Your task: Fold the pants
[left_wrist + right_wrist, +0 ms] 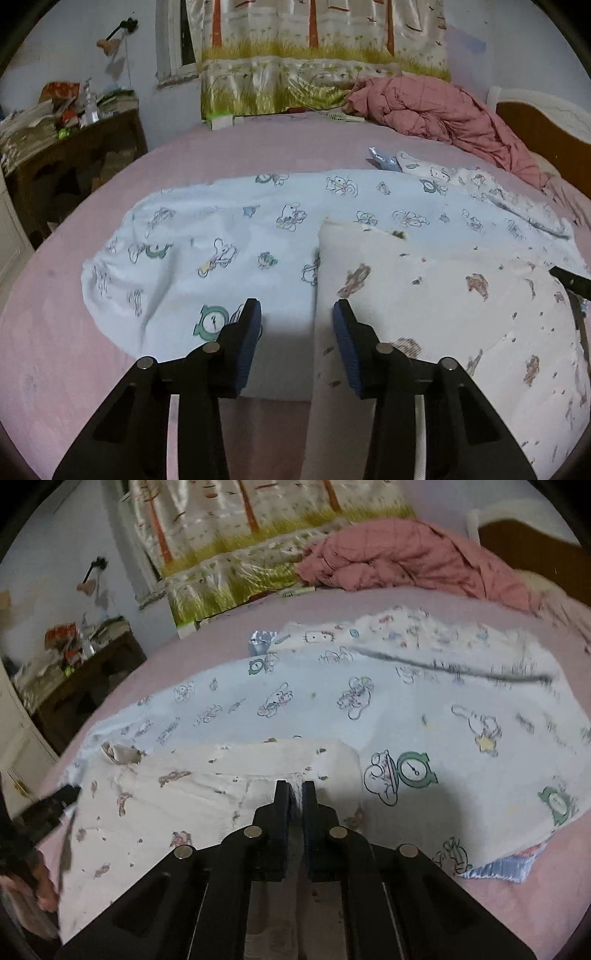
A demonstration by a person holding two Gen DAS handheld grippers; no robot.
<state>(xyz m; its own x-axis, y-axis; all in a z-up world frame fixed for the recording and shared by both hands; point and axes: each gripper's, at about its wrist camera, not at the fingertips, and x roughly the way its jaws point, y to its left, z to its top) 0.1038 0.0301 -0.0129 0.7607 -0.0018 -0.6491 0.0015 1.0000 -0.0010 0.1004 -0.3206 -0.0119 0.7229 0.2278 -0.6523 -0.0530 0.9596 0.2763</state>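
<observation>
We see the pants [443, 325], cream with small brown prints, lying on the pale blue cartoon sheet [207, 236] spread over the pink bed [258, 151]. Our right gripper [295, 794] is clamped on a fold of the pants. Our left gripper [297, 314] stands apart at the pants' left edge, pads touching nothing.
</observation>
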